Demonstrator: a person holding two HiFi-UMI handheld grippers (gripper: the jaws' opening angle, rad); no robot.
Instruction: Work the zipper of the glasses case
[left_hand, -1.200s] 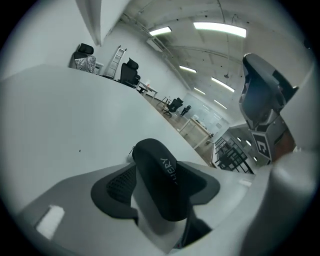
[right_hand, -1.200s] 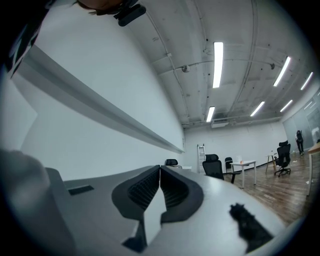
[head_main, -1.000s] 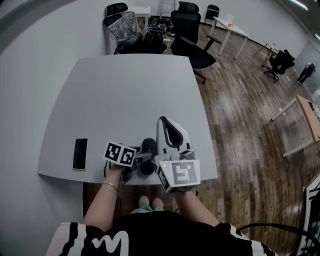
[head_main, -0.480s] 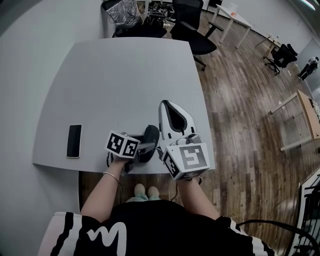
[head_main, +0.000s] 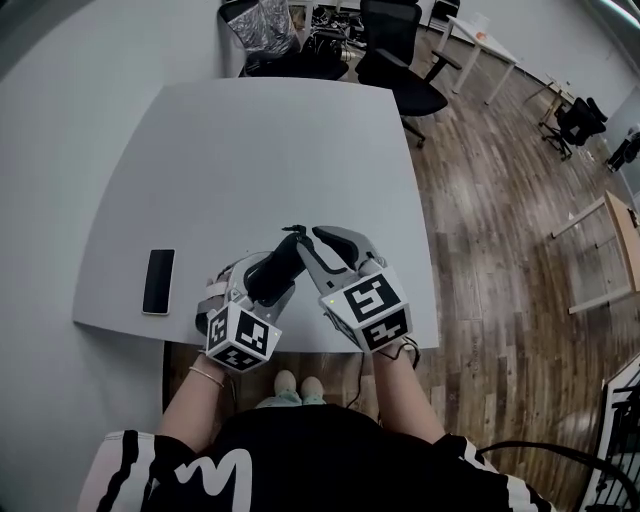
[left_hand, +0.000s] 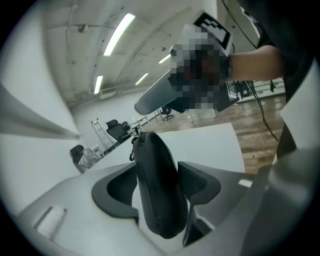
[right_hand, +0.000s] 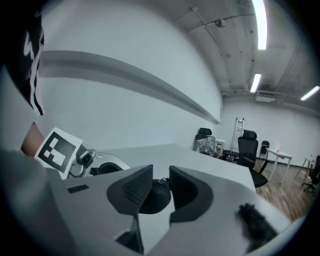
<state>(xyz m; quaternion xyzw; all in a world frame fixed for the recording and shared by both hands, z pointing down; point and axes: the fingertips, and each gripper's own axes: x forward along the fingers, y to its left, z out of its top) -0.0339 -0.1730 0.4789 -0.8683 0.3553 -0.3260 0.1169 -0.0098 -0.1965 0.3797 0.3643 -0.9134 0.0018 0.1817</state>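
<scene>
The black glasses case (head_main: 278, 266) sits tilted between the jaws of my left gripper (head_main: 268, 272), just over the table's front edge. In the left gripper view the case (left_hand: 155, 170) fills the gap and both pads press on its sides as the left gripper (left_hand: 159, 192) is closing. My right gripper (head_main: 305, 240) points at the case's far end from the right. Its jaws are opening, a narrow gap apart in the right gripper view. The small zipper pull (right_hand: 161, 180) shows between the tips of the right gripper (right_hand: 161, 184), untouched, with the case's rounded end (right_hand: 152, 199) behind.
A black phone (head_main: 159, 281) lies on the grey table (head_main: 250, 150) at the front left. Black office chairs (head_main: 400, 45) stand beyond the far edge, over wooden floor (head_main: 490, 230) on the right. The person's arms and striped top are right below the grippers.
The case has come up from lying at the front edge and now points toward the table's middle in the left gripper. The right gripper's jaws have parted by the case's far end.
</scene>
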